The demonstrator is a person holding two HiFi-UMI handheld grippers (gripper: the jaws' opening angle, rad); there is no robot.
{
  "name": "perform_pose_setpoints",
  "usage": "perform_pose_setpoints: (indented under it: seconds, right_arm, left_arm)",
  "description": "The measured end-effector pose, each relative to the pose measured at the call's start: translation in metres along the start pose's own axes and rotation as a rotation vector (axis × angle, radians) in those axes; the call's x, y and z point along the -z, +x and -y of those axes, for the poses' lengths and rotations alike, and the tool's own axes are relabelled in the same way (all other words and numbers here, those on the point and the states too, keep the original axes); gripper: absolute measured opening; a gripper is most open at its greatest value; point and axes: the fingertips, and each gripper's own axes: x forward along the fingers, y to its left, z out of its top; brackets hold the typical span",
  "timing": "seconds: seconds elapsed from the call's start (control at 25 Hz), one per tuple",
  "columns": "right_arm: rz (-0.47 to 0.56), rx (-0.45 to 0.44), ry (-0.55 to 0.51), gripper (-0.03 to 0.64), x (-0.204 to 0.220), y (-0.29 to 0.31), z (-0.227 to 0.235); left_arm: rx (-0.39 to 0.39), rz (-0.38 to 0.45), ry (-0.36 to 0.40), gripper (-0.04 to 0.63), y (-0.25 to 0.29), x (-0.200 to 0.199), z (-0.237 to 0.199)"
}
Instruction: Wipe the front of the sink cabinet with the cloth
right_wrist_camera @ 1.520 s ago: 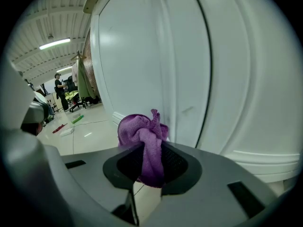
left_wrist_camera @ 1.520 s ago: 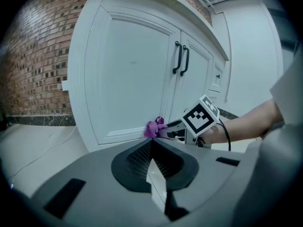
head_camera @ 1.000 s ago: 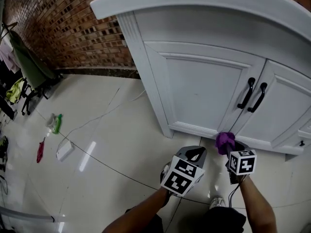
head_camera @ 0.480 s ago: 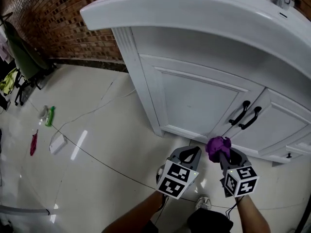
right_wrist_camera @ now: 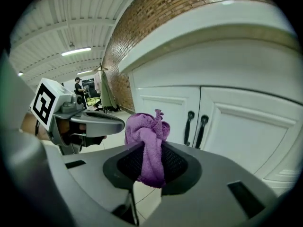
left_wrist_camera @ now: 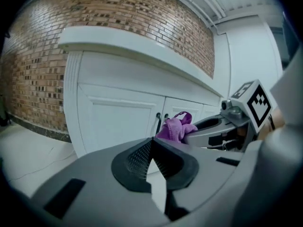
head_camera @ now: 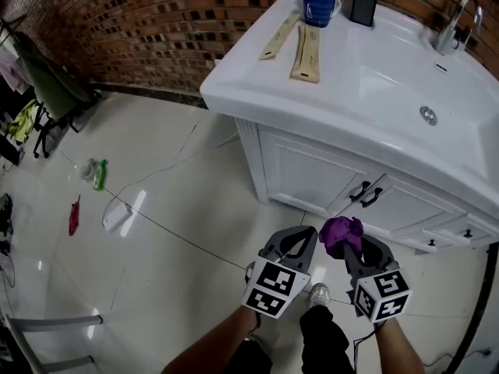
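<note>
Right gripper (head_camera: 351, 248): jaws clenched on the purple cloth (head_camera: 341, 234). In the right gripper view the cloth (right_wrist_camera: 150, 145) is pinched between the pads and bunches up past the tips, so its free wad leads toward the cabinet.

Left gripper (head_camera: 295, 244): jaws closed tip to tip with nothing between them, as the left gripper view shows (left_wrist_camera: 152, 160). It sits just left of the right gripper, at about the same nearness to me.

Sink cabinet (head_camera: 312, 174): its white front lies on the far side of both grippers and clearly apart from them, with floor tile between. The cloth touches no panel yet.

Key relation: the cloth points at the door pair. The two black handles (right_wrist_camera: 195, 126) stand upright just right of the wad in the right gripper view, and the left door panel (right_wrist_camera: 161, 109) lies directly beyond it.

Judgement: wiping has not begun. The right gripper holds the cloth and faces the doors, so the reach should be a straight push away from me. I would mind the handles, which may snag the wad.
</note>
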Motion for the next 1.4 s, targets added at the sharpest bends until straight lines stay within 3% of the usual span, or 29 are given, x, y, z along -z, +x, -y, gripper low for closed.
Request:
perform_pose_setpoints:
  seconds: [0.4, 0.68, 0.8, 1.08, 1.4]
  right_arm:
    - [0.094, 0.002, 0.017, 0.092, -0.12, -0.154, -0.09]
    - [0.15, -0.034, -0.024, 0.092, -0.164, -0.245, -0.135]
    - [0.203, -0.072, -0.039, 0.092, -0.185, -0.283, -0.139]
    - [0.294, -0.178, -0.066, 0.094, -0.207, -0.371, -0.124]
    - [0.419, -0.212, -0.098, 0.094, -0.237, -0.459, -0.111]
  left_arm:
    - [0.014, 0.056, 0.009, 0.005, -0.159, -0.122, 0.073]
    - [-0.025, 0.086, 0.068, 0.005, -0.257, -0.176, 0.13]
    - [-0.066, 0.097, 0.08, 0.005, -0.278, -0.192, 0.157]
    - [-0.159, 0.162, -0.002, 0.005, -0.291, -0.23, 0.234]
    - [-0.24, 0.236, -0.038, 0.005, -0.318, -0.269, 0.309]
